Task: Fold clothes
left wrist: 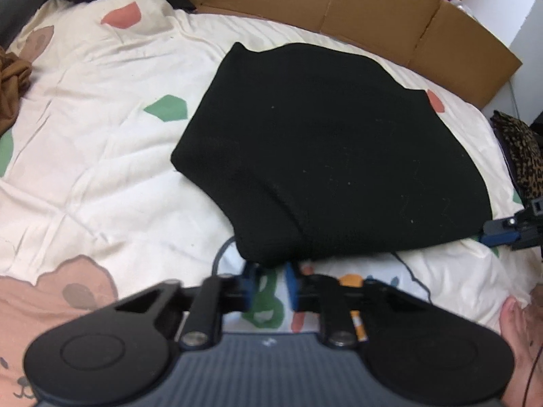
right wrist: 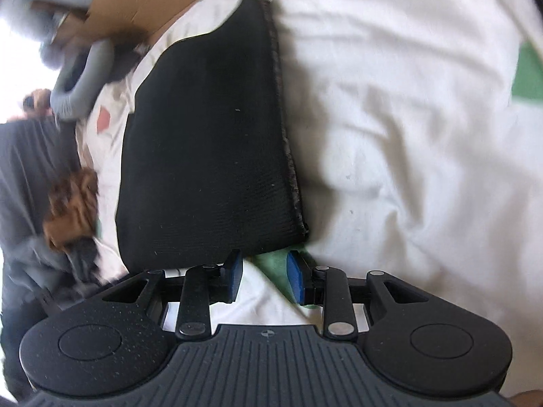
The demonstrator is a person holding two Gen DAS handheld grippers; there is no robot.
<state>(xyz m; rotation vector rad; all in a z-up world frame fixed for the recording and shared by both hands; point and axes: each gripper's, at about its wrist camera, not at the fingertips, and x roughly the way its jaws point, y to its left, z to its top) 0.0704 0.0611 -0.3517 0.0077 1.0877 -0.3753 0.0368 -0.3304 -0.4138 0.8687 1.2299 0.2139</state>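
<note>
Left gripper (left wrist: 269, 283) sits right at the near edge of the folded black garment (left wrist: 325, 156), jaws apart with nothing pinched between the blue pads (left wrist: 291, 285). The garment lies flat on the patterned bedsheet (left wrist: 101, 135), cardboard box (left wrist: 356, 6) behind it. Right wrist view's blurry: right gripper (right wrist: 264, 279) also loose, unclenched, pads just shy of the garment's near corner.

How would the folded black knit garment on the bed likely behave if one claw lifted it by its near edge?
The black garment would probably droop and unfold: it is soft knit cloth in loose layers. It looks light, and unlikely to slip, given its textured weave and the soft bedsheet.
</note>
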